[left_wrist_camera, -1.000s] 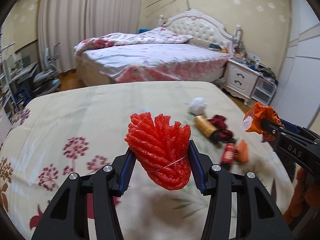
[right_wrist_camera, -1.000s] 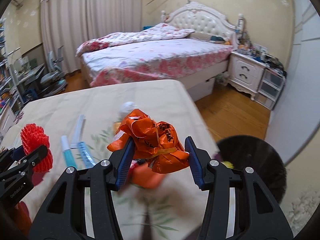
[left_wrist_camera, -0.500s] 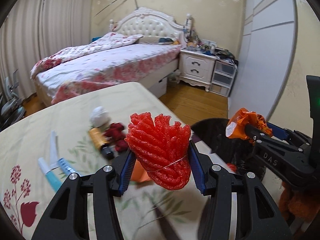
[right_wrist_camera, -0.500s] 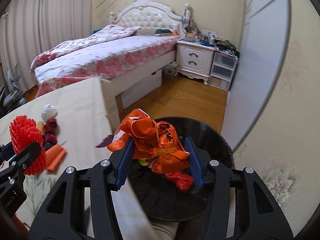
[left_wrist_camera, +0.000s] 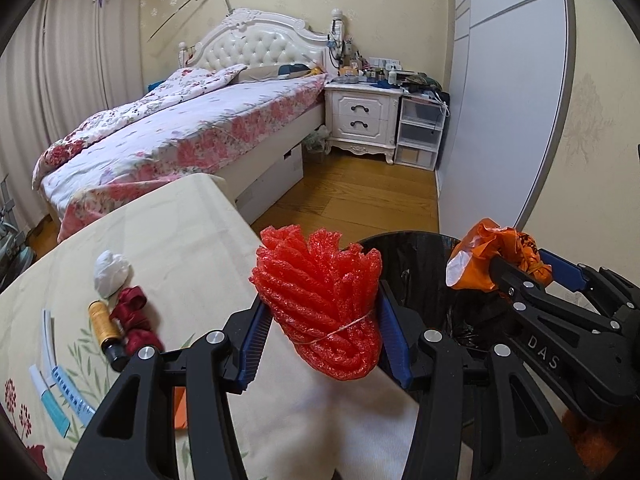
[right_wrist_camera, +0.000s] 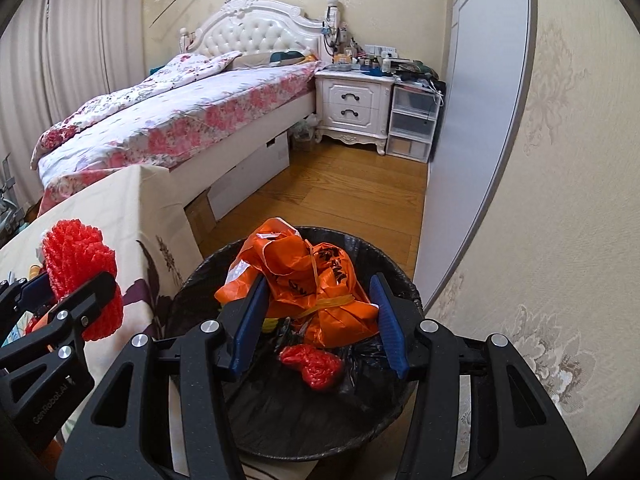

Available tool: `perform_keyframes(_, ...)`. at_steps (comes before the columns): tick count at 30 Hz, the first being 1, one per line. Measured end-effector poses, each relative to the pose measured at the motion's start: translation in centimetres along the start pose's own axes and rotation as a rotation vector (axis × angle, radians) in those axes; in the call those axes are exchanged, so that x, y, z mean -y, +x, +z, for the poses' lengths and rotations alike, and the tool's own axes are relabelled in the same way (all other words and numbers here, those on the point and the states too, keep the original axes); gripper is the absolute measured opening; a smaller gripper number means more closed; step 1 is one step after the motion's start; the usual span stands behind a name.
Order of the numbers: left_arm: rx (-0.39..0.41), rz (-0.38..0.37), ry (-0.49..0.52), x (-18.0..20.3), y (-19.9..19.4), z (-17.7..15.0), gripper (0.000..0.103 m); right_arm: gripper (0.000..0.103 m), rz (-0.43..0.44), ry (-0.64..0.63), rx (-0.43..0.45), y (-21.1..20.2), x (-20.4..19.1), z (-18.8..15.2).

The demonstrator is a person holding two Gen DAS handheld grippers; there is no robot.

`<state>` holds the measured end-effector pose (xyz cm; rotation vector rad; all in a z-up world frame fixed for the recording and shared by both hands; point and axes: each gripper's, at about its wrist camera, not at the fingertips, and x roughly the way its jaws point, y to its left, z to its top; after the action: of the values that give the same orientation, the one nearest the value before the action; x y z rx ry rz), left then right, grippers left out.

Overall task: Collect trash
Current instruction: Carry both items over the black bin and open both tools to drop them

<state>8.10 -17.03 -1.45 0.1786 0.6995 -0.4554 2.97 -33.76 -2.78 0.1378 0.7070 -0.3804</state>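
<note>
My left gripper is shut on a red foam net bundle, held over the table's right edge beside the black-lined trash bin. My right gripper is shut on a crumpled orange plastic bag and holds it above the bin. A red foam piece lies inside the bin. The right gripper and its bag also show in the left wrist view. The left gripper's foam net shows at the left of the right wrist view.
On the floral tablecloth lie a white paper ball, a spool of yellow thread, dark red cloth, blue-and-white wrappers and an orange piece. A bed, a white nightstand and a wall lie beyond.
Both grippers have swung right from over the table to the bin. The orange bag now hangs over the bin and the foam net sits at the table edge. Both grips are unchanged.
</note>
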Motion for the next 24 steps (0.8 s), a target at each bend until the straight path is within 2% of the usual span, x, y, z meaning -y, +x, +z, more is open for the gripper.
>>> perform_keyframes(8,-0.024,0.007,0.025,1.2,1.9,0.7,0.052,0.051,-0.01,0.021,-0.022,1.5,0.9,0.2)
perform_keyframes(12,-0.039,0.01,0.022,1.3,2.5,0.7,0.058,0.052,-0.017,0.029,-0.028,2.0,1.1,0.3)
perform_keyframes(14,-0.041,0.016,0.021,1.4,2.8,0.9,0.066,0.061,-0.018,0.036,-0.028,2.2,1.4,0.4)
perform_keyframes(16,-0.039,0.022,0.023,1.5,2.9,0.9,0.071,0.061,-0.025,0.041,-0.024,2.2,1.4,0.3)
perform_keyframes(24,-0.048,0.032,-0.006,1.0,3.0,1.0,0.075,0.062,-0.033,0.046,-0.026,2.1,1.7,0.3)
